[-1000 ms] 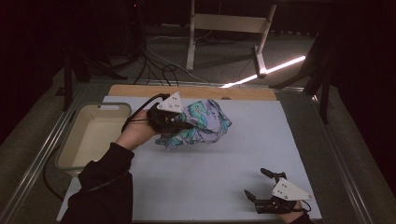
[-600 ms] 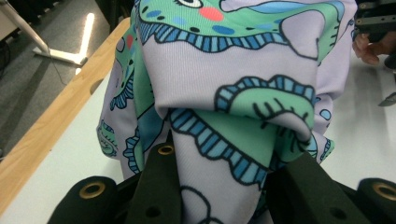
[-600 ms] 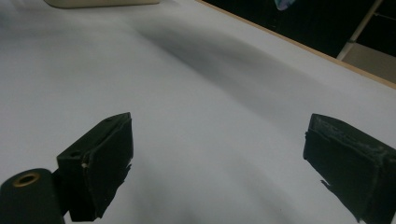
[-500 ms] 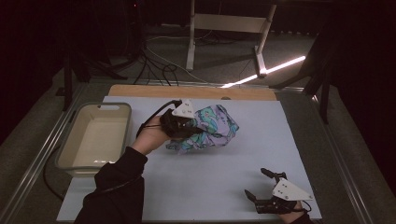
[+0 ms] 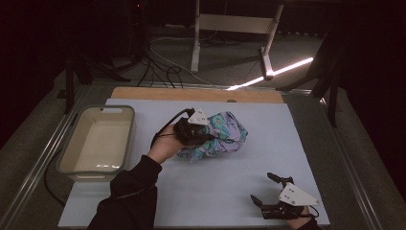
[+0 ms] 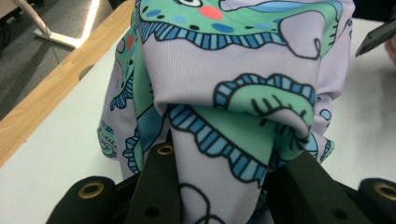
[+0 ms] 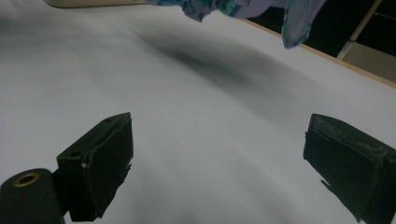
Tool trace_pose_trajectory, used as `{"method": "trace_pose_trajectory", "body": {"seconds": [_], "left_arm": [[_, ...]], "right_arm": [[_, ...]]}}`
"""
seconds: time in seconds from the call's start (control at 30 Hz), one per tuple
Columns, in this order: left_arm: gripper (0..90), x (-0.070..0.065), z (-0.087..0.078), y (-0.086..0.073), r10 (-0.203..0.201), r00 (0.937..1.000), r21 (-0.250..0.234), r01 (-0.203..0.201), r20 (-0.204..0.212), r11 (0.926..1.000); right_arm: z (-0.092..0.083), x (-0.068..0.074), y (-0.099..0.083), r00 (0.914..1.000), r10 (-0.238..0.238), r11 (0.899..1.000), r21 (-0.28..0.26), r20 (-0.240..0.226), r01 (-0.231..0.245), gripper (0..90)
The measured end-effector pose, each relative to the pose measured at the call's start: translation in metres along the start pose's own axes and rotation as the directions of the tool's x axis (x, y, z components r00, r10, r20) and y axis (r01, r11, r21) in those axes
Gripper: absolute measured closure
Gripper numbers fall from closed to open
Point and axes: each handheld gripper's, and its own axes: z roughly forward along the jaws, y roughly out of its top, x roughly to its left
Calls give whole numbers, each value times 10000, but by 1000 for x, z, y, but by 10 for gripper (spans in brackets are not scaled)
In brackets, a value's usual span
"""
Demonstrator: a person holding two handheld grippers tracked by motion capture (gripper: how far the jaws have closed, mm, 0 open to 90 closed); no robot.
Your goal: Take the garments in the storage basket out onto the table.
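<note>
A bunched cloth [image 5: 225, 136] in lilac with a green and blue cartoon print hangs over the middle of the pale blue table top [image 5: 297, 143]. My left gripper [image 5: 207, 138] is shut on its left side. In the left gripper view the two black jaws pinch a fold of the cloth [image 6: 243, 70] at the left gripper [image 6: 224, 182]. My right gripper [image 5: 262, 188] rests near the front right corner, open, with bare table between its fingers [image 7: 100, 163]. In the right gripper view the cloth's lower edge [image 7: 243, 7] shows far off, a shadow beneath it.
A cream plastic tub [image 5: 67, 148] stands at the table's left edge. A wooden strip [image 5: 191, 93] runs along the far edge. Beyond it are a stand's legs [image 5: 265, 62] and cables [image 5: 163, 67] on the floor.
My left hand has carried the cloth rightward and down, away from the tub toward the table's middle. The right gripper has stayed where it was.
</note>
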Motion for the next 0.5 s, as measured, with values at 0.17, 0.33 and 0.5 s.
{"method": "trace_pose_trajectory", "body": {"seconds": [0.17, 0.33, 0.5], "left_arm": [[737, -1, 12, -1, -377, 9991, 195, 381, -217, 9991], [734, 0, 25, 0, -1110, 9933, 561, 1127, -333, 9920], [801, 1, 37, 2, -1677, 9852, 460, 1692, -349, 9845]], "right_arm": [[0, 0, 0, 10000, 38, 10000, 21, 1, -38, 87], [0, 0, 0, 10000, 53, 10000, 17, 12, -53, 86], [1, 0, -1, 10000, 59, 10000, 15, 30, -59, 86]]}}
